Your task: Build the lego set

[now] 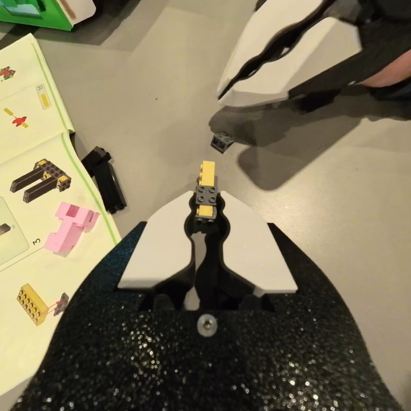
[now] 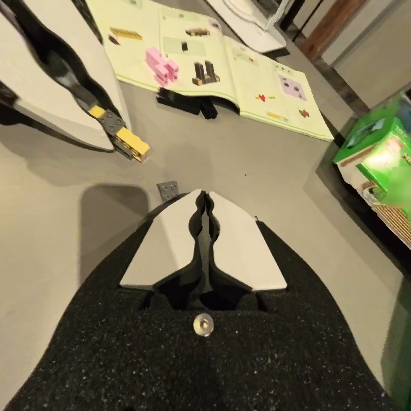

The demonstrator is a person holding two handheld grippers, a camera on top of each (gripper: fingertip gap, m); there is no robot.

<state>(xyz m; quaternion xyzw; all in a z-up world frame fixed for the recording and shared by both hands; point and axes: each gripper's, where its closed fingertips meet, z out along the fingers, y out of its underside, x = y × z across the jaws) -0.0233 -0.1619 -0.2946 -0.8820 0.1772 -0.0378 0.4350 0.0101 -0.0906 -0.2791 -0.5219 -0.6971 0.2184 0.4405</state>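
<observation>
In your left wrist view, your left claw (image 1: 205, 201) is closed on a yellow-and-grey brick stack (image 1: 208, 178), which juts out past the fingertips above the grey bench (image 1: 155, 77). Beyond the stack, a small grey brick (image 1: 223, 142) lies on the bench. Left of the stack lie black bricks (image 1: 104, 178), at the edge of the open booklet (image 1: 33, 144), and a pink build (image 1: 71, 229) sits on the booklet's page. Your right claw (image 1: 224, 94) hangs above and just beyond the grey brick.

In your right wrist view, your right claw (image 2: 205, 194) is closed with nothing between its fingers. The grey brick (image 2: 168, 191) lies just left of its tips. Farther left, your left claw (image 2: 115, 131) grips the stack (image 2: 131, 142). The booklet (image 2: 244, 66) lies beyond the stack, and a green box (image 2: 378, 155) stands to the right.
</observation>
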